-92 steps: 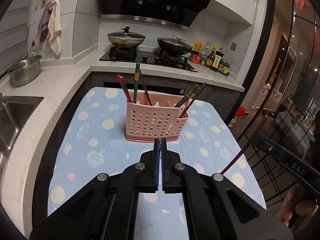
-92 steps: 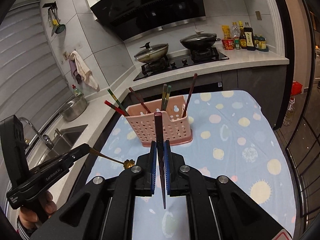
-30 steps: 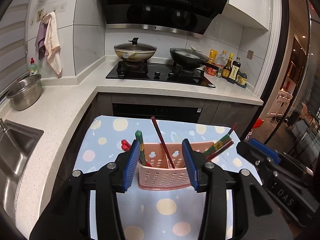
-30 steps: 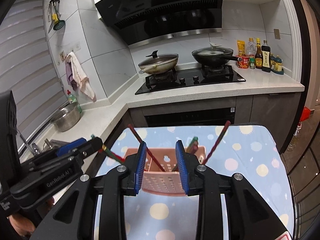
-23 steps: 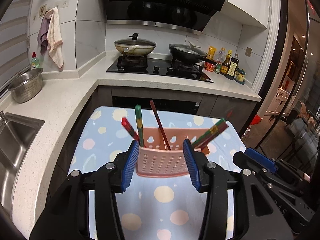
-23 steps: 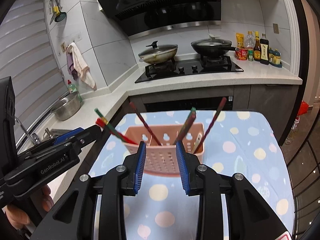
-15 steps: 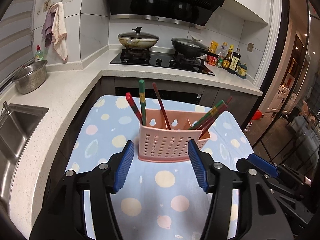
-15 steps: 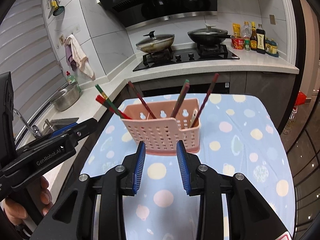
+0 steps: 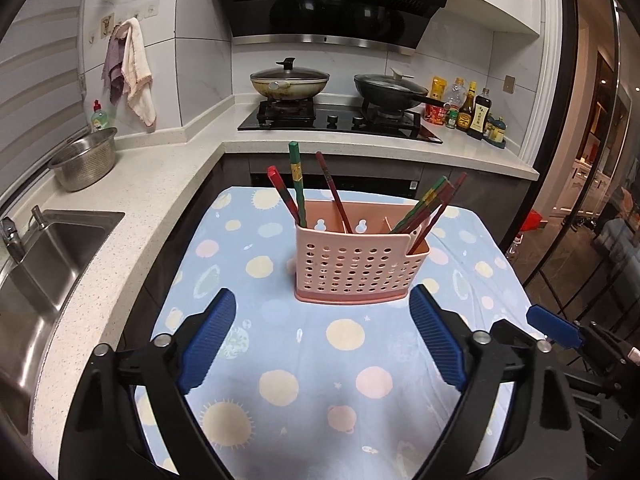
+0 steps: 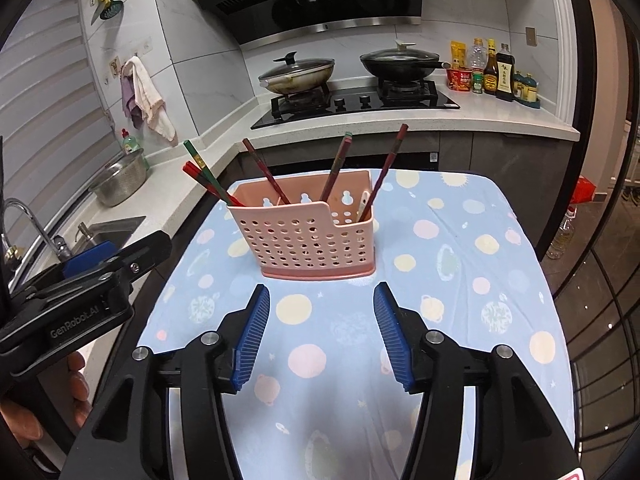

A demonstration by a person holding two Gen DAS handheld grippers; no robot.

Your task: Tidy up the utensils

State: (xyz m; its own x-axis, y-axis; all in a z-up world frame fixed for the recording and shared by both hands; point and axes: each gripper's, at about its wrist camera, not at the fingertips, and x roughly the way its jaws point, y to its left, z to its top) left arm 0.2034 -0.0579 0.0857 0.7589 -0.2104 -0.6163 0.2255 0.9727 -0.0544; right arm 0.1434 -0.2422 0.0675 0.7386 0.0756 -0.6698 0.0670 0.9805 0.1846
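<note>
Left gripper [image 9: 322, 344] standing wide open, jaws just been opening, nothing between the blue pads [image 9: 208, 340], only spotted tablecloth [image 9: 312, 392] below. Hovering short of the pink utensil basket [image 9: 358, 264], not touching it. Right gripper [image 10: 320, 336] also open, narrower gap, jaws likewise just been opening, empty, sitting just in front of the same basket, apart from it.

Basket standing upright in the middle of the tablecloth, perforated front wall facing both cameras. Chopsticks [image 9: 296, 184] leaning out of it: red and green ones at the left end of the basket, a dark red one near its middle, a bundle slanting out over its right end. Something pale in the low right compartment, too small to identify.

Left gripper body and the hand [image 10: 44, 408] holding it showing left of the basket in the right wrist view; right gripper tip showing right of the basket in the left wrist view.

Behind the basket: counter with hob [image 9: 340, 120], lidded wok [image 9: 290, 82] and black pan [image 9: 390, 90], sauce bottles [image 9: 472, 110] beyond the basket's right side. Left of the basket: steel colander [image 9: 86, 158], sink [image 9: 44, 252], hanging cloths [image 9: 132, 70].
</note>
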